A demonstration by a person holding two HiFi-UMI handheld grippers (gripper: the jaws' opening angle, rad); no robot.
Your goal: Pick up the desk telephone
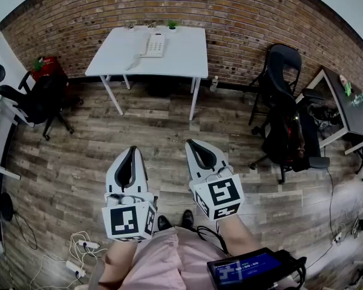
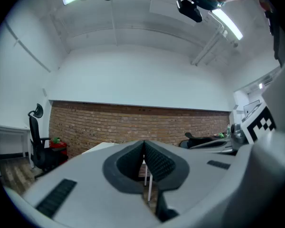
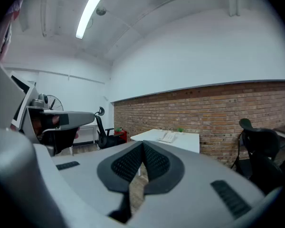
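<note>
A white desk telephone (image 1: 152, 45) sits on a white table (image 1: 187, 56) against the brick wall, far ahead of me; its handset (image 1: 134, 61) lies on the tabletop to the left of the base, joined by a cord. In the right gripper view the telephone (image 3: 168, 137) shows small on that table (image 3: 187, 140). My left gripper (image 1: 132, 149) and right gripper (image 1: 190, 142) are held side by side over the wooden floor, well short of the table. Both are shut with nothing between the jaws. The left gripper (image 2: 144, 141) and right gripper (image 3: 142, 143) show closed pads.
A black office chair (image 1: 30, 100) stands at the left beside a red box (image 1: 45, 67). Two black chairs (image 1: 284, 101) stand at the right next to a dark desk (image 1: 349, 110). Small plants (image 1: 172, 24) sit at the table's back edge. Cables and power strips (image 1: 78, 254) lie on the floor at lower left.
</note>
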